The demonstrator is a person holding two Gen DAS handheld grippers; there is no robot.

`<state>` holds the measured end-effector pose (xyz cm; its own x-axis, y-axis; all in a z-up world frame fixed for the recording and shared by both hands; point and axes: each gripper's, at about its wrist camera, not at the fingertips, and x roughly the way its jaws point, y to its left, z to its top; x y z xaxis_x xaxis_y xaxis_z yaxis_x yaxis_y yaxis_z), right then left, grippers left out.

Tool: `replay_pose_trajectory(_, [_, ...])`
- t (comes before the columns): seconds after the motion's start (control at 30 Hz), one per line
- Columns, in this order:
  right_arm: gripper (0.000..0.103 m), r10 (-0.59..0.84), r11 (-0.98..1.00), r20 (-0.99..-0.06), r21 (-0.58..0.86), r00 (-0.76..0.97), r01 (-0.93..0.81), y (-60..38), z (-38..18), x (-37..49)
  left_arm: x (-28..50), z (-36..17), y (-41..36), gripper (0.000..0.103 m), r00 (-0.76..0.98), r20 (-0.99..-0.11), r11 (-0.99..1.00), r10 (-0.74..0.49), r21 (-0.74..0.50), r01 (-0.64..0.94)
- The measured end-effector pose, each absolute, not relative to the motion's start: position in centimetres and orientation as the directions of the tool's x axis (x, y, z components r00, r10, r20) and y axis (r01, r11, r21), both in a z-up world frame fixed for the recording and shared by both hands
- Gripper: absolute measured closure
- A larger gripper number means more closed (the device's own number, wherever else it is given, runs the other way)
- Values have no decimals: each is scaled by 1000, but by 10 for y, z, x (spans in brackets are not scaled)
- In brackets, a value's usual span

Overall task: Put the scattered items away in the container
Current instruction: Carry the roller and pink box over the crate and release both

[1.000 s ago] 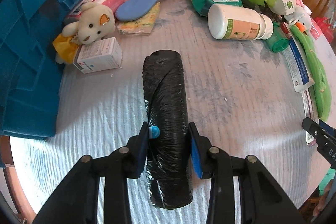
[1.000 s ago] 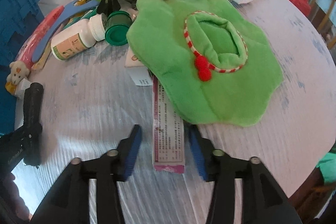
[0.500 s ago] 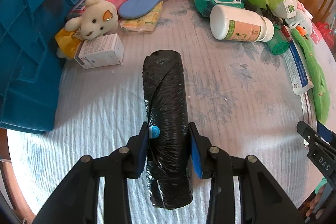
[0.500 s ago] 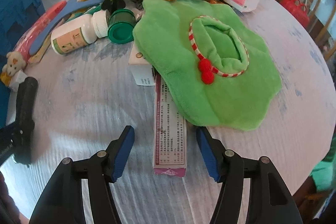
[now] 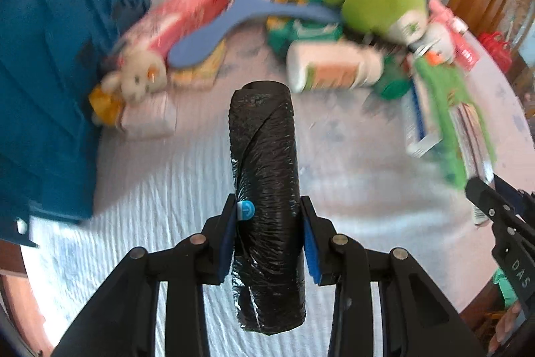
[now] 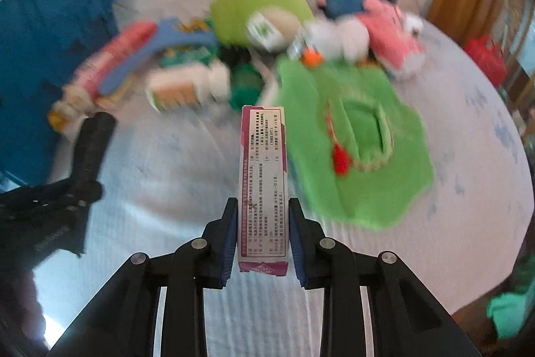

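Black roll [image 5: 265,196]: a tight roll of black plastic film, pointing away along the fingers, clamped at mid-length and carried above the table [image 5: 160,189].
Left gripper [image 5: 269,226]: jaws closed against both sides of the black roll, blue pads pressed into the film.
Long box [image 6: 262,176]: slim white-and-magenta carton with printed text, pointing forward, its near end between the pads, raised off the cloth.
Right gripper [image 6: 262,230]: jaws narrowed onto the long box, a pad touching each long side.
Container [image 5: 46,66]: blue ribbed crate standing at the left edge of the table, beside the black roll's side of the scene.
Near the crate: a small teddy bear [image 5: 137,79] and a white carton [image 5: 150,119] just beside the crate wall, a pink packet [image 5: 180,19] and a blue shoehorn-like piece [image 5: 214,29] behind them.
Middle: a white bottle [image 5: 331,67] lying on its side, a green cap [image 5: 391,86] next to it.
Right side: a flat green plush mat [image 6: 354,149] with a red pompom, a green plush toy [image 6: 257,5] and a white duck toy [image 6: 334,39] behind it.
Sharpness: everything on the table is motion-blurred in both views.
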<state>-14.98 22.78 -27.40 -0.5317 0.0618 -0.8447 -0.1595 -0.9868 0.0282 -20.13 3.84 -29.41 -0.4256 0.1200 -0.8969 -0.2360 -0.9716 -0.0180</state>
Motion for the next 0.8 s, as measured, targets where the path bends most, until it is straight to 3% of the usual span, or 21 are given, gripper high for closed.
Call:
replay_pose_trajectory(0.43, [75, -67, -997, -586, 7, -808, 78, 182, -112, -171, -198, -134, 36, 69, -725, -676, -981, 135, 14, -196])
replay_pose_trajectory(0.8, [75, -280, -949, -381, -28, -881, 313, 95, -1, -210, -203, -19, -48, 69, -899, -435, -999, -40, 37, 27])
